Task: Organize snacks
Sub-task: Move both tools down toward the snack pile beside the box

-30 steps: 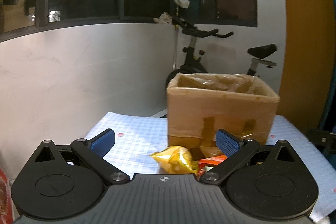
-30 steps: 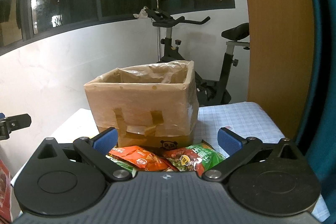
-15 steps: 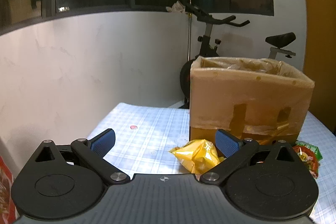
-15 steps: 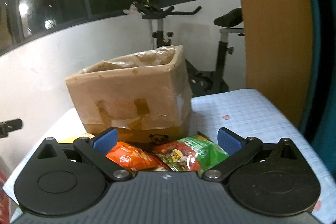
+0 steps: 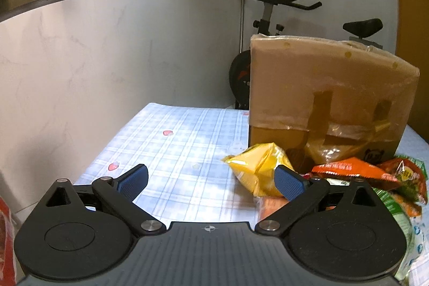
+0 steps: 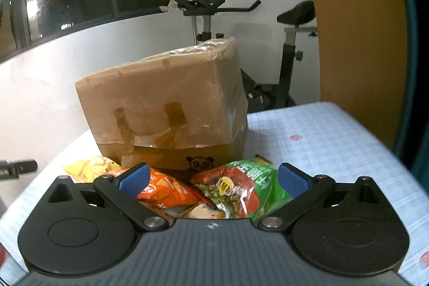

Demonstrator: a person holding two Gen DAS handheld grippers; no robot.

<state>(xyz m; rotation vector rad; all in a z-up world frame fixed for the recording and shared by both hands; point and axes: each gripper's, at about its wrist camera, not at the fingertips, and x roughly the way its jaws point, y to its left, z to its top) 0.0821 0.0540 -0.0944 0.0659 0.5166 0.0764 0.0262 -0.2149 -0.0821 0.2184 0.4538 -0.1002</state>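
Hovering spread and empty, both grippers (image 5: 211, 177) (image 6: 213, 177) are facing packets (image 6: 241, 189) lying before the box (image 6: 166, 109), ready for picking.

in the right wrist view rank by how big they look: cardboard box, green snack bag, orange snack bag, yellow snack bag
1. cardboard box
2. green snack bag and orange snack bag: look alike, both partly hidden
3. yellow snack bag, mostly hidden

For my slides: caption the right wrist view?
Open right gripper above orange packet and green packet before box.
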